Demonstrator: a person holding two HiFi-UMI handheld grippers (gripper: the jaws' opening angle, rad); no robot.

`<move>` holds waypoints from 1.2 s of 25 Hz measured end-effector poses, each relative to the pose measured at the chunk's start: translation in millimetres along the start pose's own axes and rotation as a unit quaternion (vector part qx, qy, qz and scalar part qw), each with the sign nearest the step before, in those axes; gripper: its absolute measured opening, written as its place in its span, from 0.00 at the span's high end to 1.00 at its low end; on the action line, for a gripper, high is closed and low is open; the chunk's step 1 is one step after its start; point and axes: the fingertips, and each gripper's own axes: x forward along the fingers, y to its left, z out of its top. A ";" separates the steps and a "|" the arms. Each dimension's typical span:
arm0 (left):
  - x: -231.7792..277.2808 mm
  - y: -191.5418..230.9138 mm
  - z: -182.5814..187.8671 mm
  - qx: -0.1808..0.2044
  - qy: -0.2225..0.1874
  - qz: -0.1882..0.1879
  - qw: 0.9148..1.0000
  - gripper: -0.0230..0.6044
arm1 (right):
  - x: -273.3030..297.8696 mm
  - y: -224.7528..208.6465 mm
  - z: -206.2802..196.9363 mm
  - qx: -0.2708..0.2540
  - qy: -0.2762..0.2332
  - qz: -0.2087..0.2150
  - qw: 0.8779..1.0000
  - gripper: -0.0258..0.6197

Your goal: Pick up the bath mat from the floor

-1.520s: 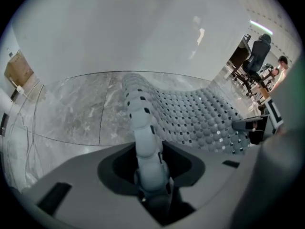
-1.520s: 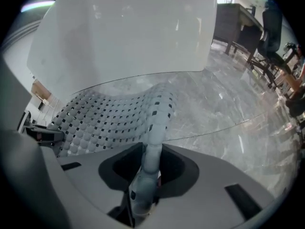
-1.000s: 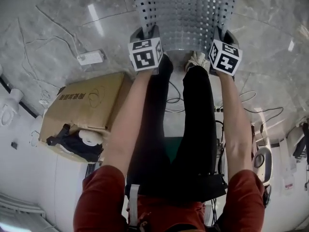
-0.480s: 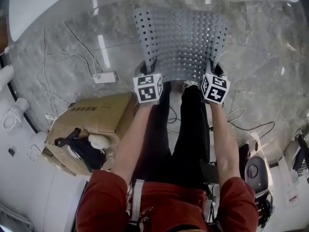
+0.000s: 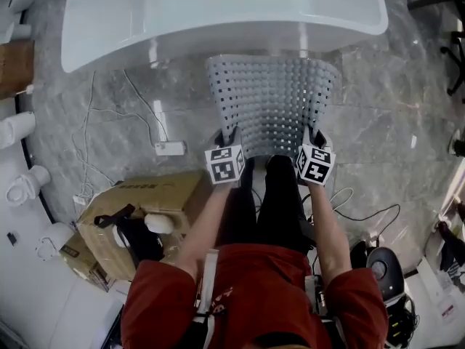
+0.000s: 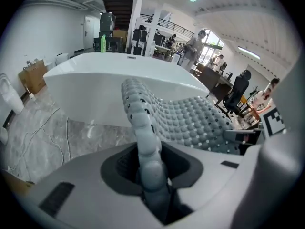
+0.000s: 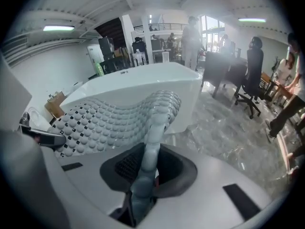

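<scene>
The grey bath mat (image 5: 275,100), covered in bumps and small holes, hangs lifted between my two grippers in front of the white bathtub (image 5: 218,13). My left gripper (image 5: 229,138) is shut on the mat's near left corner; the mat's edge (image 6: 145,142) runs straight out of its jaws. My right gripper (image 5: 314,138) is shut on the near right corner, where the mat's edge (image 7: 150,147) rises from the jaws. The mat (image 6: 195,120) sags in a curve between the two grips. Its far end droops toward the marble floor (image 5: 378,122).
A cardboard box (image 5: 138,209) with dark items stands at my left. Cables and a white power strip (image 5: 169,148) lie on the floor. A toilet (image 5: 22,187) sits at far left. More gear and cables (image 5: 378,260) lie at my right. People and office chairs (image 7: 252,80) are beyond.
Both grippers have risen together with the mat held in them. The mat has come up off the floor and the bathtub has come into the head view.
</scene>
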 end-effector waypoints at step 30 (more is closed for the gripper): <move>-277.7 -62.6 277.0 0.092 -0.392 -0.043 0.914 0.79 | -284.4 42.6 299.9 -0.029 -0.410 -0.001 0.912 0.84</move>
